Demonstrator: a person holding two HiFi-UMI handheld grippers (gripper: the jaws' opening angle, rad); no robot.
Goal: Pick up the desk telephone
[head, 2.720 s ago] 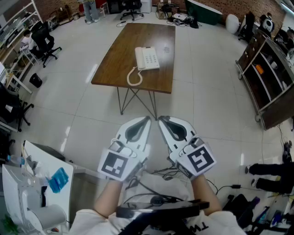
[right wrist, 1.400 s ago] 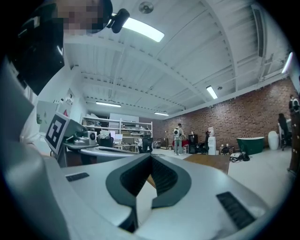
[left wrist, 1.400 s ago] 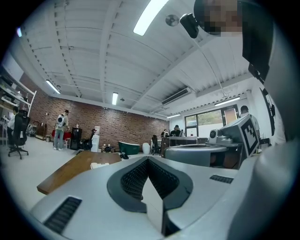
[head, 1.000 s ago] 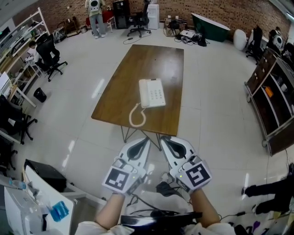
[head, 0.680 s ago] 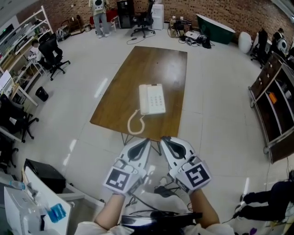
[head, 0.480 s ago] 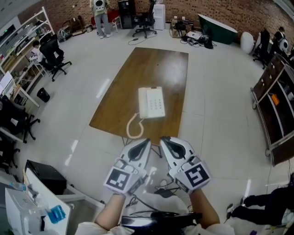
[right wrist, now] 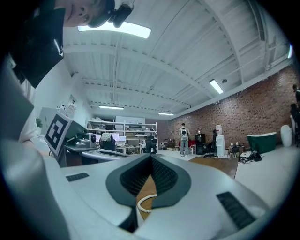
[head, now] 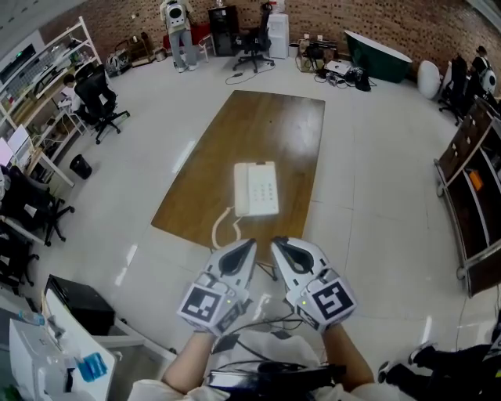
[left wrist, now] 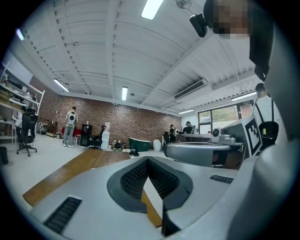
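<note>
A cream desk telephone [head: 255, 189] lies on the near half of a long brown table [head: 274, 125], its handset along the left side and its coiled cord [head: 223, 230] looping toward the near edge. The left gripper [head: 249, 244] and the right gripper [head: 275, 244] are side by side just short of that near edge, both shut and holding nothing. In the left gripper view the shut left gripper [left wrist: 147, 161] faces along the table [left wrist: 70, 171]. Through the right gripper [right wrist: 151, 160] a loop of the cord [right wrist: 145, 204] shows on the tabletop.
Metal hairpin legs [head: 266, 270] show under the table's near edge. Office chairs [head: 100, 98] and shelving [head: 39, 70] stand at the left, a dark shelf unit [head: 473, 180] at the right. A person [head: 178, 23] stands at the far end. White equipment [head: 47, 360] sits at the lower left.
The table and telephone have come nearer and lower in the head view. Both grippers have advanced together to the table's near edge, still shut.
</note>
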